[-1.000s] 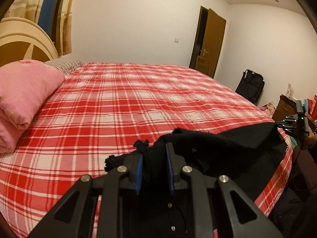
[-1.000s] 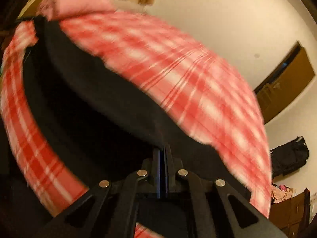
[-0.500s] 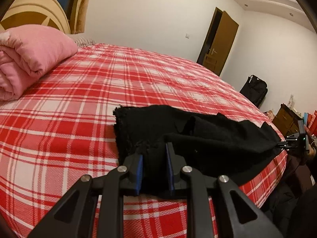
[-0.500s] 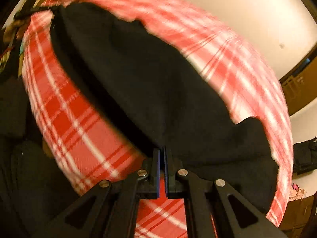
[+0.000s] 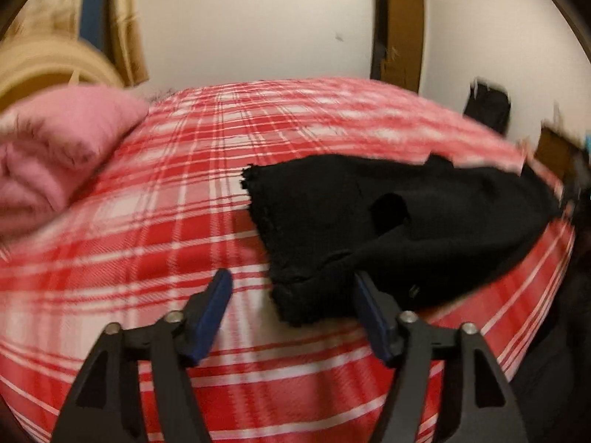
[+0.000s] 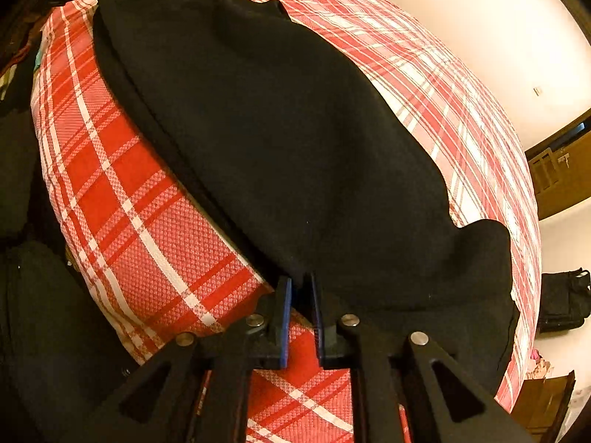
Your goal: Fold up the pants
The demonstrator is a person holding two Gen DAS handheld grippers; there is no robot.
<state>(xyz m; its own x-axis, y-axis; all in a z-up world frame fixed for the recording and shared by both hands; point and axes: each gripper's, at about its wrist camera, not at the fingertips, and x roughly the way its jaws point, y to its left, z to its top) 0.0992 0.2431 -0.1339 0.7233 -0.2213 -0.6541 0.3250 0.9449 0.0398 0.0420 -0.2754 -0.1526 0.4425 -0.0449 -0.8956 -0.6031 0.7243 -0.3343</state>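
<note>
The black pants (image 5: 369, 221) lie in a folded heap on the red-and-white plaid bedspread (image 5: 177, 221), close to the near edge of the bed and towards its foot-end corner. Their ragged hem points up the bed towards the pink pillow (image 5: 62, 147) at the headboard end, which sits well apart from them.

The left gripper (image 5: 291, 284) hangs low over the near edge, and its jaws are opening — the blue pads stand wide. A corner of the pants lies between them, against the inner side of the right-hand finger; the left-hand finger (image 5: 216, 302) is clear of the cloth, over bare bedspread. Nothing is pinched there.

From the right wrist view the pants (image 6: 277, 129) spread as a long dark band along the bed's near edge, one layer lapped over another. The right gripper (image 6: 300, 288) points steeply down at the end of that band, its jaws only just parted and opening. The edge of the cloth sits right at the tips, but whether the pads press on it I cannot tell — it is all black on black there.

A brown door (image 5: 400, 29) stands in the far wall, with a dark bag (image 5: 487, 107) on the floor beyond the bed.
</note>
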